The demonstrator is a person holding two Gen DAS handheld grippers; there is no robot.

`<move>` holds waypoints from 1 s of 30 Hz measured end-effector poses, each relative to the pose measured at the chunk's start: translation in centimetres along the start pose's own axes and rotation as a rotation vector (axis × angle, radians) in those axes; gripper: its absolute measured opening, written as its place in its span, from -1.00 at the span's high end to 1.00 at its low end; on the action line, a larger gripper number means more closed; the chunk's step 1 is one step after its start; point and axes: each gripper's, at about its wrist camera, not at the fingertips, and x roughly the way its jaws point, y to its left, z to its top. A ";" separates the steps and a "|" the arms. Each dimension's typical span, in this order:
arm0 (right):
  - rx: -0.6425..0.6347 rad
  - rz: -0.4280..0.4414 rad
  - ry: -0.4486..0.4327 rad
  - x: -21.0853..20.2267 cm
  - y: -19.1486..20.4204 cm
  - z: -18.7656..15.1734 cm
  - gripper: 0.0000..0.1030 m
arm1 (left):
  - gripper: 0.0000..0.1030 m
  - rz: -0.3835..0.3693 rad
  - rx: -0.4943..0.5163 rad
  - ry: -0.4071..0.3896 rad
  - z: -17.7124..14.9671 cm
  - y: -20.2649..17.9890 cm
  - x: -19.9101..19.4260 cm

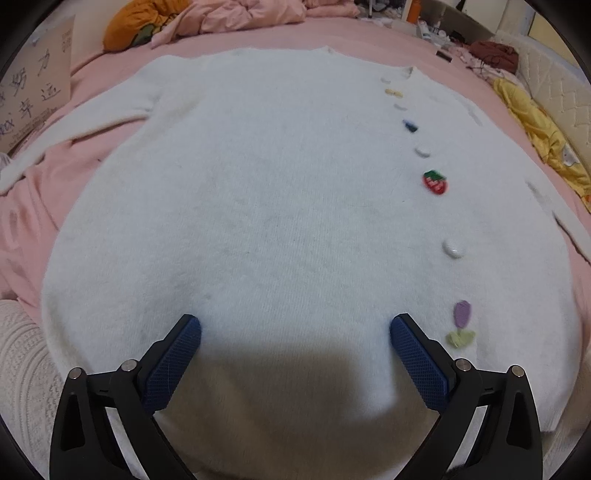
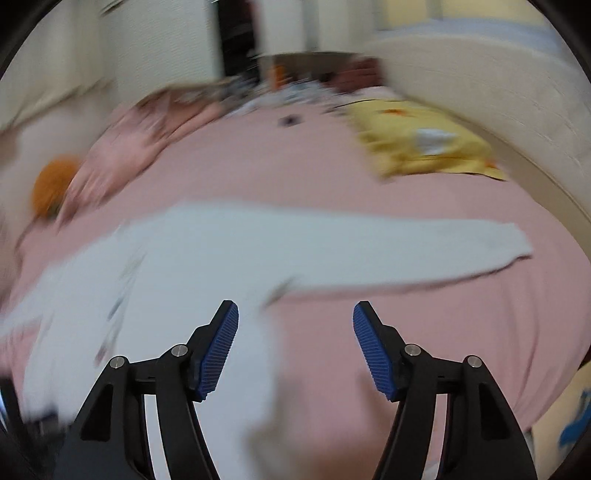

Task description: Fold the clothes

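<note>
A white fuzzy cardigan (image 1: pixel 258 192) lies flat on the pink bed (image 1: pixel 33 206), with a row of buttons and small patches, among them a strawberry (image 1: pixel 435 181), down its right side. My left gripper (image 1: pixel 295 325) is open and empty just above the hem. In the blurred right wrist view the cardigan (image 2: pixel 192 258) lies left and its right sleeve (image 2: pixel 424 254) stretches out to the right. My right gripper (image 2: pixel 295 314) is open and empty near the sleeve's armpit.
A yellow garment (image 1: pixel 543 136) (image 2: pixel 424 147) lies at the bed's right side by a padded cream edge (image 1: pixel 554 85). Crumpled pink bedding (image 1: pixel 236 14) and an orange item (image 1: pixel 129 22) sit at the far side. A cardboard box (image 1: pixel 33 88) stands left.
</note>
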 end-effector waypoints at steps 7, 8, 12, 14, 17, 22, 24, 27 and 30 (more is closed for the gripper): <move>-0.208 0.149 0.128 -4.7 14.0 -10.4 -0.27 | -0.99 -0.032 0.022 -0.025 -2.2 0.6 -4.6; -0.233 0.137 0.117 -5.1 14.3 -10.7 -0.27 | -1.00 -0.047 0.027 -0.029 -2.6 0.7 -5.1; -0.332 0.089 0.073 -7.0 15.7 -12.0 -0.27 | -1.00 -0.059 0.070 -0.042 -3.7 0.8 -6.3; -0.382 0.065 0.051 -7.9 16.3 -12.6 -0.27 | -1.00 -0.068 0.082 -0.040 -4.0 0.7 -6.4; -0.372 0.065 0.042 -8.0 15.9 -12.5 -0.27 | -1.00 -0.076 0.075 -0.034 -3.9 1.0 -6.4; -0.362 0.068 0.049 -6.6 15.9 -11.3 -0.27 | -1.00 -0.082 0.072 -0.035 -3.8 1.0 -6.4; -0.356 0.070 0.050 -6.4 15.8 -11.2 -0.27 | -1.00 -0.078 0.088 -0.036 -3.8 0.8 -6.4; -0.349 0.076 0.056 -6.3 15.5 -11.2 -0.27 | -1.00 -0.070 0.111 -0.038 -3.9 0.2 -6.4; -0.342 0.083 0.068 -6.0 15.5 -11.2 -0.27 | -1.00 -0.063 0.119 -0.030 -3.9 0.0 -6.2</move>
